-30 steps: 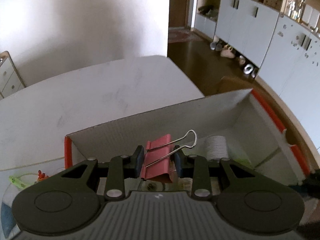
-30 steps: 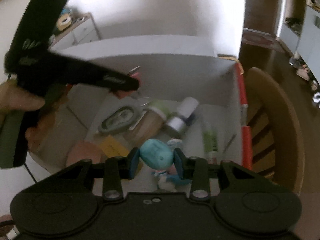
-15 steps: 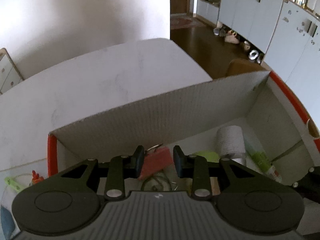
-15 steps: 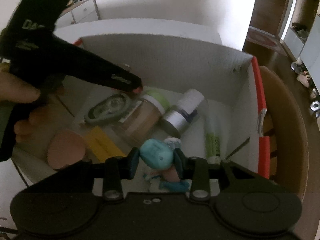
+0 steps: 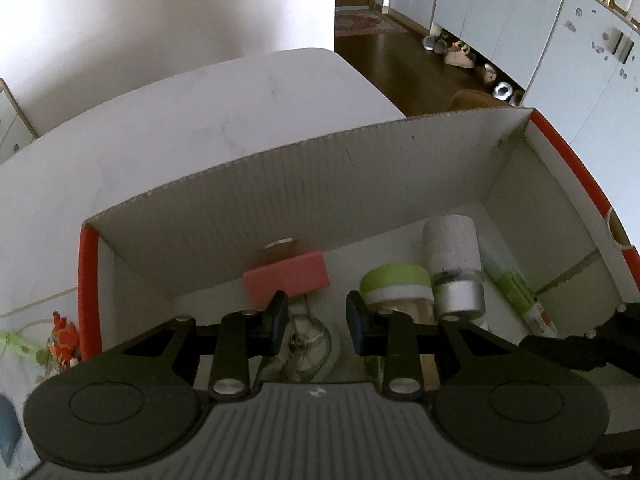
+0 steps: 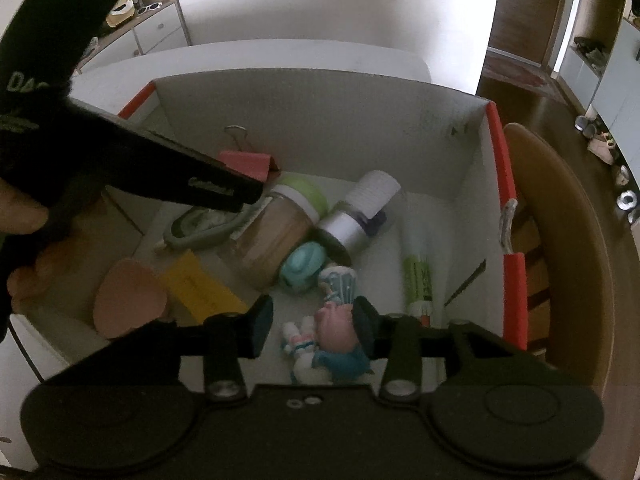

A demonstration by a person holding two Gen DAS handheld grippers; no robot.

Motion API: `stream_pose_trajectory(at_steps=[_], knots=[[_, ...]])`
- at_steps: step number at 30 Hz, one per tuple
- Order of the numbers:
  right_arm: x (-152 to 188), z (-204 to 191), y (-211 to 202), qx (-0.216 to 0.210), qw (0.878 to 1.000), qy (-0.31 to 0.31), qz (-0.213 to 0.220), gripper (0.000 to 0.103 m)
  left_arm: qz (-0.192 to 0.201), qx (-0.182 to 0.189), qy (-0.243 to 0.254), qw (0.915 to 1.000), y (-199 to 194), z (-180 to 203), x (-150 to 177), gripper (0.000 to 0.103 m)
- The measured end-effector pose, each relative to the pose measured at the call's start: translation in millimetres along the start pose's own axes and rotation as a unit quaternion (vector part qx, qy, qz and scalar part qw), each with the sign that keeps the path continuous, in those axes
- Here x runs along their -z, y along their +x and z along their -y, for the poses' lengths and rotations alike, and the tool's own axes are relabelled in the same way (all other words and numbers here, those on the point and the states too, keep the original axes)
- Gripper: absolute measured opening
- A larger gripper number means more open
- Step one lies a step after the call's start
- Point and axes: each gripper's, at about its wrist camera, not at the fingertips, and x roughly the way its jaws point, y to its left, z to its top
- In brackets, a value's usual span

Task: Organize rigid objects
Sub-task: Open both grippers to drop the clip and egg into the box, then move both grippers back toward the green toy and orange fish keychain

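A cardboard box [image 5: 360, 184] with red edges holds the objects. My left gripper [image 5: 316, 322] is open and empty over the box; the pink binder clip [image 5: 286, 282] leans against the far wall just ahead of it, also seen in the right wrist view [image 6: 246, 162]. My right gripper [image 6: 314, 322] is open above a teal-haired figurine [image 6: 320, 320] lying on the box floor, its teal head [image 6: 302, 264] against a jar. The left gripper shows in the right wrist view [image 6: 240, 196] as a black arm.
In the box lie a green-lidded jar [image 6: 280, 232], a silver-and-white bottle [image 6: 356, 216], a green tube [image 6: 418, 280], a grey oval case [image 6: 200, 226], a yellow card [image 6: 200, 288] and a pink pad [image 6: 130, 304]. A wooden chair [image 6: 560, 240] stands right of the box.
My left gripper opened and let the pink binder clip drop against the far wall. My right gripper lowered, opened and released the figurine onto the box floor.
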Motion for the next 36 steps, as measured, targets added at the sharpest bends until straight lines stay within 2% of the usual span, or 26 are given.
stream_pose_trajectory(at_steps=[12,13,15,16,19,23,25,27,32,36], knots=[[-4,3,-26,-0.01,0.999,0.01,0.041,0.056,0.031,0.017,0.008,0.9994,-43,4,22,0.032],[-3,1,-30,-0.011,0.999,0.011,0.045,0.058,0.035,0.019,0.007,0.9992,-47,4,24,0.034],[-2,-2,-37,-0.016,0.998,0.014,0.058,0.063,0.049,0.025,0.006,0.9984,-57,5,27,0.058],[-2,-3,-41,-0.018,0.998,0.015,0.062,0.063,0.06,0.027,0.006,0.9978,-64,5,30,0.062],[-2,-6,-52,-0.025,0.997,0.015,0.075,0.063,0.077,0.031,0.011,0.9965,-79,5,35,0.063],[2,-8,-66,-0.028,0.995,0.022,0.092,0.078,0.093,0.038,0.01,0.9949,-101,4,42,0.063],[4,-9,-73,-0.032,0.994,0.026,0.1,0.079,0.098,0.041,0.011,0.9942,-111,4,47,0.064],[5,-10,-78,-0.034,0.993,0.031,0.108,0.084,0.104,0.045,0.011,0.9935,-122,1,52,0.069],[9,-15,-92,-0.038,0.99,0.037,0.131,0.09,0.121,0.053,0.004,0.9912,-144,-5,65,0.07],[12,-24,-103,-0.035,0.987,0.033,0.151,0.094,0.14,0.049,0.0,0.9889,-161,-11,78,0.076]])
